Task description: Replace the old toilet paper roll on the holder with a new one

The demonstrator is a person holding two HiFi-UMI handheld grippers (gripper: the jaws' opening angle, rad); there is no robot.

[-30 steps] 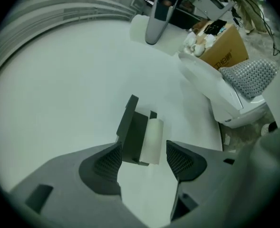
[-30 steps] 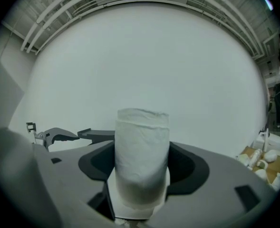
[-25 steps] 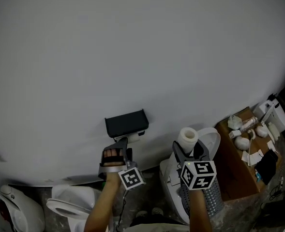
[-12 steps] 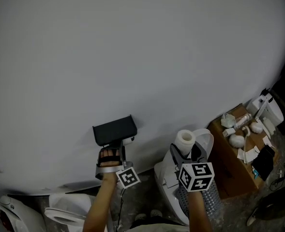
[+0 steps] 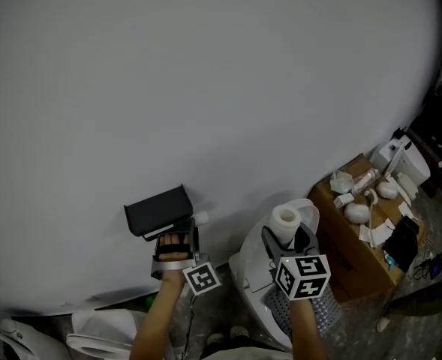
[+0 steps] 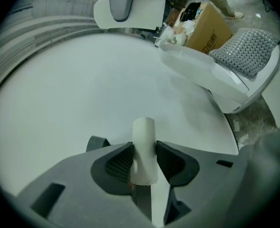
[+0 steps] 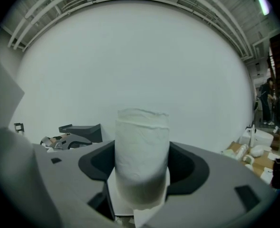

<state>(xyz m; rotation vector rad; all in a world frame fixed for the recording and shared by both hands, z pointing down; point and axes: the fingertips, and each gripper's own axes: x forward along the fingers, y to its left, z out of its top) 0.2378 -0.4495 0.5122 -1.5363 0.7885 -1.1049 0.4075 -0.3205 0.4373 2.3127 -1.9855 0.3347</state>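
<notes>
- Head view first: the black holder is mounted on the white wall, and the left claw is tucked right up under it.
- Left gripper view gives the close look. The left claw's jaws have just been closing, and now both ribbed pads are pinching the old roll, a slim white tube standing upright between them.
- From the head view, the tube's white end pokes out just beside the holder's lower right corner. Whether it still sits on the holder's arm, I cannot tell.
- Over to the right claw: its jaws stand wide and are clamped on the new toilet paper roll, fat and white, held upright with its hollow end up.
- That new roll is carried well to the right of the holder, out over a white toilet.
- In the right gripper view the holder shows at the far left, with the left claw just under it.
- A cardboard box with small white items on top stands to the right of the toilet.
</notes>
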